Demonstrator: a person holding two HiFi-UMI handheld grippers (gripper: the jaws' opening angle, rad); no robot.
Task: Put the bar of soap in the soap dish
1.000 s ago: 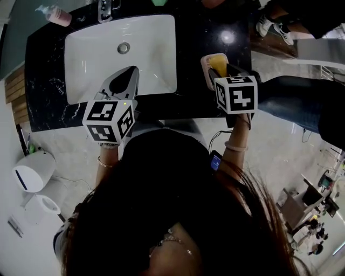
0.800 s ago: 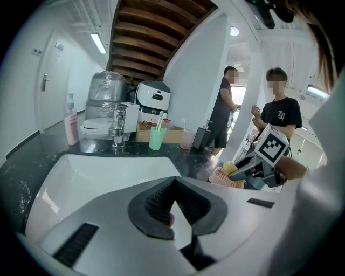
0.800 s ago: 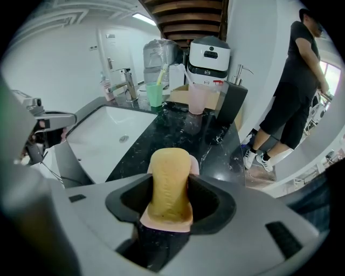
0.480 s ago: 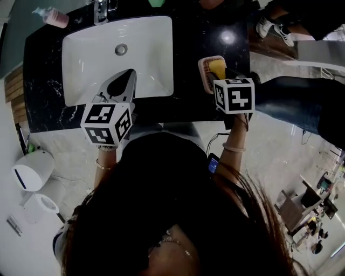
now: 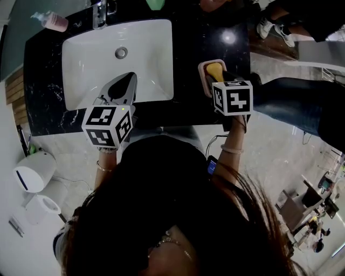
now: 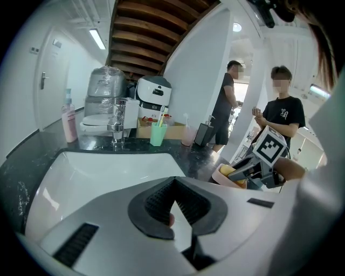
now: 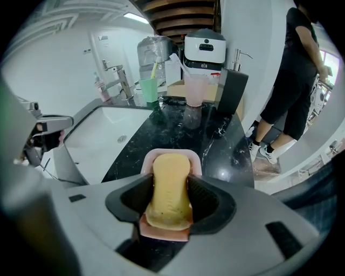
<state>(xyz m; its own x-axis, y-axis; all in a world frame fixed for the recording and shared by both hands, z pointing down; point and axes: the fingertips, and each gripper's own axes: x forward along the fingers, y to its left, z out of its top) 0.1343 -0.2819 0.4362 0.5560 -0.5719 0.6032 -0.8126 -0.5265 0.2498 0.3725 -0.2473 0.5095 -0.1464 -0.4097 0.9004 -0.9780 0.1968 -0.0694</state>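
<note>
The yellow bar of soap [image 7: 170, 188] lies lengthwise between the jaws of my right gripper [image 7: 170, 198], which is shut on it. Directly under it is the pink soap dish [image 7: 198, 163] on the black marble counter [image 5: 199, 32], right of the sink. I cannot tell whether the soap touches the dish. From the head view the soap [image 5: 214, 69] shows inside the dish rim [image 5: 203, 71], ahead of the right gripper [image 5: 219, 76]. My left gripper [image 5: 125, 83] hangs over the front of the white sink [image 5: 91, 54], shut on nothing [image 6: 173, 186].
Along the back of the counter stand a pink pump bottle [image 5: 54, 21], the faucet [image 5: 102, 9], a green cup [image 7: 146, 89], a pink cup [image 7: 195, 89] and a black dispenser [image 7: 232, 91]. Two people [image 6: 280, 113] stand to the right.
The right gripper and soap have shifted very slightly toward me over the dish. The left gripper holds its place over the sink.
</note>
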